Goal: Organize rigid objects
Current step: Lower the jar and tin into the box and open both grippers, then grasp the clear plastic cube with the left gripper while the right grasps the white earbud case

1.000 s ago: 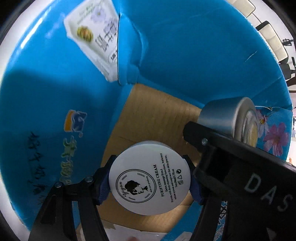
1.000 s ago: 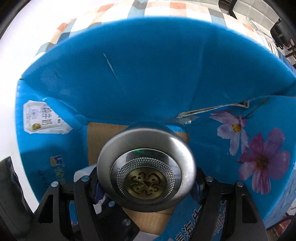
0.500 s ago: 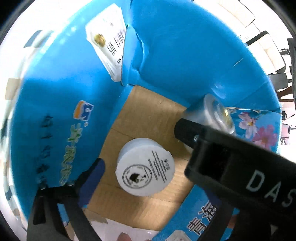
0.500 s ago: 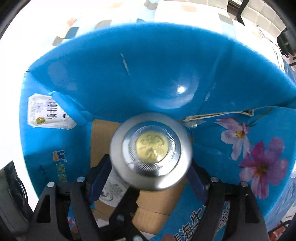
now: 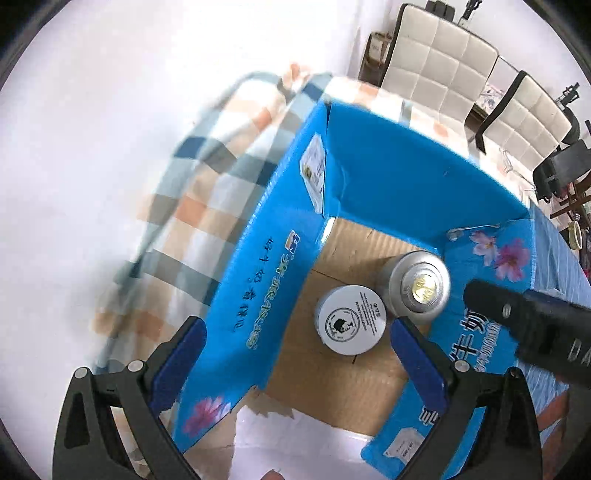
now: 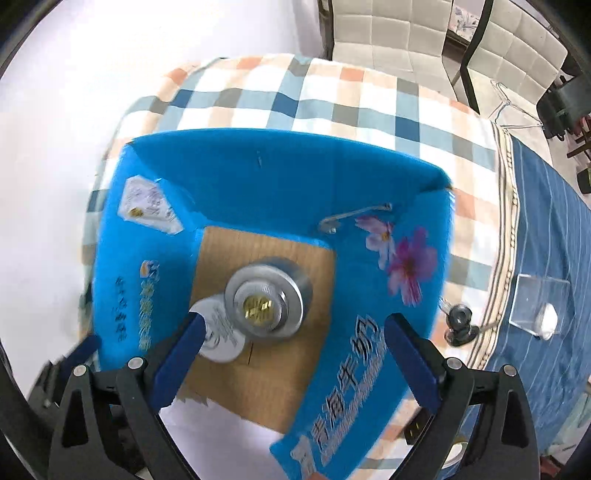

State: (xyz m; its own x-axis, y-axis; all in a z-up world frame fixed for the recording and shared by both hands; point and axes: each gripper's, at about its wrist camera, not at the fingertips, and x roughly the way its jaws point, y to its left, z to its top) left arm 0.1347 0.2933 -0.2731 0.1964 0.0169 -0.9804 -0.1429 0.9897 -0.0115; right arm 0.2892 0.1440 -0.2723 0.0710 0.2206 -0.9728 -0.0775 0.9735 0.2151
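A white cream jar [image 5: 349, 319] and a silver metal tin with a gold emblem [image 5: 419, 287] stand side by side on the cardboard floor of an open blue carton [image 5: 399, 184]. My left gripper [image 5: 297, 350] is open and empty, held above the carton's left wall. My right gripper [image 6: 295, 345] is open and empty above the carton, over the silver tin [image 6: 269, 303] and the white jar [image 6: 218, 338]. The carton [image 6: 280, 177] has flower prints on its right flap. The right gripper's black body shows at the right of the left wrist view [image 5: 535, 325].
The carton sits on a checked tablecloth [image 6: 332, 99]. A blue striped cloth [image 6: 546, 258] lies to the right, with a clear plastic box [image 6: 535, 306] and a small black object [image 6: 460, 325] on it. White padded chairs [image 6: 406, 33] stand behind the table.
Both grippers let go of their loads and rose out of the carton. The white jar and silver tin now stand on the carton floor.
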